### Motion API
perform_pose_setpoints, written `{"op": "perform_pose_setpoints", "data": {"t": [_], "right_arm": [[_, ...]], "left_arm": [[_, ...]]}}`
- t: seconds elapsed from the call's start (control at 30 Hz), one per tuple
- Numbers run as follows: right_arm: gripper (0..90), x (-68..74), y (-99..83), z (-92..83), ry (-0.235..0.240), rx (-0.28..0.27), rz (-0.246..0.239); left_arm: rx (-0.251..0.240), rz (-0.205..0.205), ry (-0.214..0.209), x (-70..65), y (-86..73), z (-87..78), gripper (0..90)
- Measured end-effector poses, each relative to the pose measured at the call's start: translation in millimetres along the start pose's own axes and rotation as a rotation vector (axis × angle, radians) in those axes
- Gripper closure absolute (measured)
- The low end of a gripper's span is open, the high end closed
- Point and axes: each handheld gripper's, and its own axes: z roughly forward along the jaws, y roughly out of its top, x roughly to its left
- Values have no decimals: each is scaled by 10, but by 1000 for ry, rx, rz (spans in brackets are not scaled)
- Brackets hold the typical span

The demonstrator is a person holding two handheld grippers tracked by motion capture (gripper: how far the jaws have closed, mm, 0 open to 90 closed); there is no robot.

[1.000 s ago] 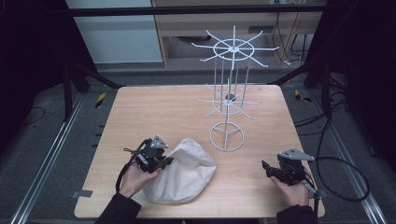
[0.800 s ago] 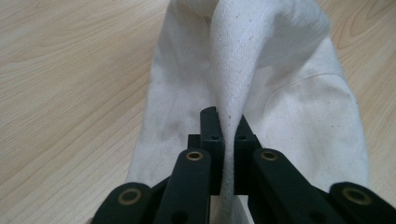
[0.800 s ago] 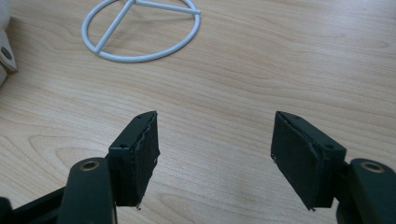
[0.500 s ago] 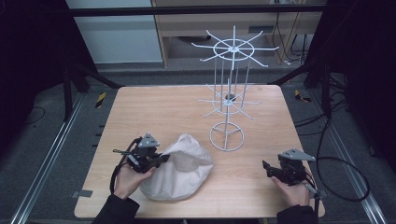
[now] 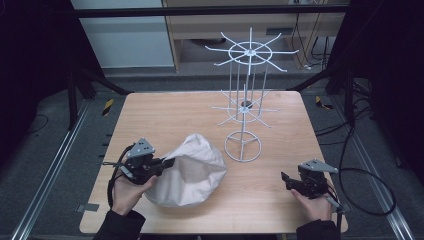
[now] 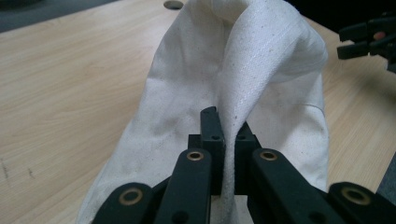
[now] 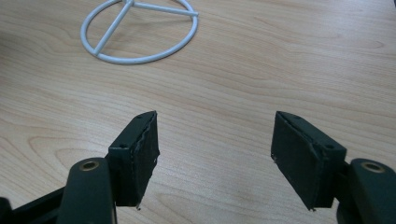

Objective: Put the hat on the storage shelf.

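- Forearms come in from the near edge of the table (image 5: 150, 107), one at each front corner, and I have a gripper in each hand.
- My left gripper (image 5: 167, 163) sits at the near left, tipped toward the middle of the table; its jaws are clamped on a fold of the white cloth bag (image 5: 190, 170).
- From the left gripper view I see that fold rising as a ridge out of the pinched jaws, with the left gripper (image 6: 225, 133) squeezing the cloth flat between its pads and the rest of the white cloth bag (image 6: 187, 84) spreading away over the wood.
- The bag lies on the near left half of the table, its near edge touching the wood and its gripped part lifted into a peak.
- My right gripper (image 5: 285, 179) rests low at the near right, well apart from the bag, with its jaws pointing left.
- In the right gripper view the right gripper (image 7: 215, 156) has its jaws spread wide with only bare wood between them.
- Past the bag, just to its right, stands the white wire rack (image 5: 245, 100) on a ring base; I see that ring (image 7: 140, 30) ahead of the right jaws too.
- Rack arms fan out at two levels above the table.
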Motion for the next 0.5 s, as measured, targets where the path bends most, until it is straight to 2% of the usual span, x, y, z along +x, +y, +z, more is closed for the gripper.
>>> {"op": "perform_pose_setpoints", "data": {"t": [0.5], "right_arm": [[320,-3,1,-1,0,-1,1]], "left_arm": [[-193,-58,51,40,23,-286,879]]}}
